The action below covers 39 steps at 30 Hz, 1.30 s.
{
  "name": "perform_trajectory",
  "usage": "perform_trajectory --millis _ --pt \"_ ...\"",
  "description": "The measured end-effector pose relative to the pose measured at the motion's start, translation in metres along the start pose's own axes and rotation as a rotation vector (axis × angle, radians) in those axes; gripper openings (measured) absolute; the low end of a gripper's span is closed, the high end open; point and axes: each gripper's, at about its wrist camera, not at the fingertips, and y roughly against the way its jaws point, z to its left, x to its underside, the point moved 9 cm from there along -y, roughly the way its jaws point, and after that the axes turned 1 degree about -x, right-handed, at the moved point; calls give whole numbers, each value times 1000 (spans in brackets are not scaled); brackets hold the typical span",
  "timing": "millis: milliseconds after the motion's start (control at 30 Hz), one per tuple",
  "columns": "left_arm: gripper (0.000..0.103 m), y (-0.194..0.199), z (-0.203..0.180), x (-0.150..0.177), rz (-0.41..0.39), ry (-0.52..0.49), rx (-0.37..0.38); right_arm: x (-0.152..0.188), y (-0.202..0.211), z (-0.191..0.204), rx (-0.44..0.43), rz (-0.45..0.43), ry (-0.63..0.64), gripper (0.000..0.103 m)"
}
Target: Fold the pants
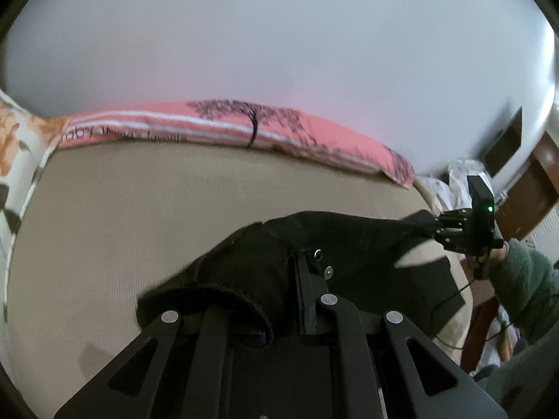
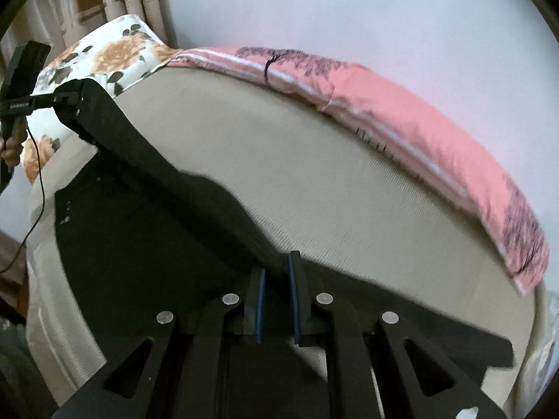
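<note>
Both grippers are clamped on the black pants (image 2: 146, 216), which hang stretched in the air between them just above the beige mattress (image 2: 314, 181).

Left gripper (image 1: 279, 300): fabric bunched over and between its fingers, one finger hidden under cloth, so jaws are together on the pants. Right gripper (image 2: 276, 296): blue pads pinched on a fold of the cloth edge; from the left wrist view its fingers bite a stretched corner out at the mattress's right edge.

Progress, my read: early to mid. Pants are lifted and held taut by two points, part of them draping on the mattress. No finished fold is visible; laying down, folding over and flattening all remain.

Count: one pair of pants, two grippers, one mattress, one pink pillow (image 2: 419, 115) along the mattress's far edge, one floral pillow (image 2: 104, 56) at its far left corner.
</note>
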Motion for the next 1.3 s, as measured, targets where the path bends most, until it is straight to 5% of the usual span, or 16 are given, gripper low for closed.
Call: perform_trajectory --millis 300,667,800,967,1200,1300 --pt "15 5 -1 80 123 -7 -7 72 -16 47 -83 89 -46 10" --pt "26 -16 15 151 285 -54 -175 111 -59 67 -113 190 -72 14" --pt "41 -12 16 154 294 -85 -249 112 -59 70 -115 185 -104 24" --pt "73 6 22 154 287 -122 -401 104 -57 74 -115 169 -153 40" --pt "75 33 24 161 238 -48 -429 94 -27 75 -124 83 -213 48" --pt "75 48 36 168 217 66 -447 96 -11 71 -124 46 -254 51"
